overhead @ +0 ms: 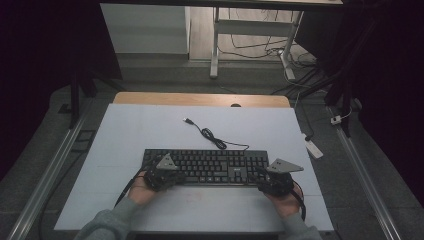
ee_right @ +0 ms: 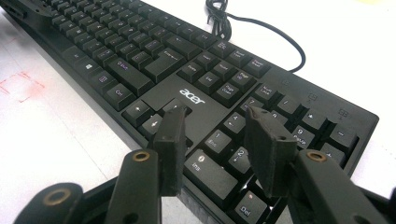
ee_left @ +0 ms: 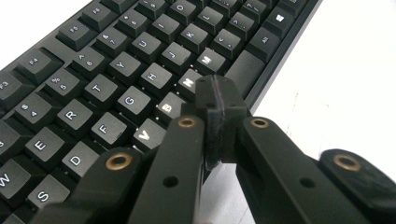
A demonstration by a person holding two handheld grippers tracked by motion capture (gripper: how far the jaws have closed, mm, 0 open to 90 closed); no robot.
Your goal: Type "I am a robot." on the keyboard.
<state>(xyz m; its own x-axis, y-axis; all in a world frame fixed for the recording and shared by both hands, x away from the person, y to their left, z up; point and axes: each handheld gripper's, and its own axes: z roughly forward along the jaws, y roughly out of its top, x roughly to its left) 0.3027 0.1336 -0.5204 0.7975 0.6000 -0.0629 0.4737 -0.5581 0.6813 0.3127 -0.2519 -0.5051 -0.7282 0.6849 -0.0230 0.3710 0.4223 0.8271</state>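
A black keyboard point(overhead: 205, 166) lies across the white table, its cable point(overhead: 212, 136) trailing toward the far side. My left gripper point(overhead: 161, 176) is at the keyboard's near left edge; in the left gripper view its jaws are shut together with nothing between them, the tips point(ee_left: 217, 100) over the space bar point(ee_left: 246, 65), just below the N key. My right gripper point(overhead: 272, 180) is at the keyboard's near right end. There its jaws stand open point(ee_right: 217, 133) above the number pad point(ee_right: 261, 135) and arrow keys, with nothing held.
The white board point(overhead: 150, 130) covers a wooden table, with bare surface beyond and to both sides of the keyboard. The cable's USB plug point(overhead: 188, 120) lies loose at the far middle. Desk legs and floor cables stand beyond the table.
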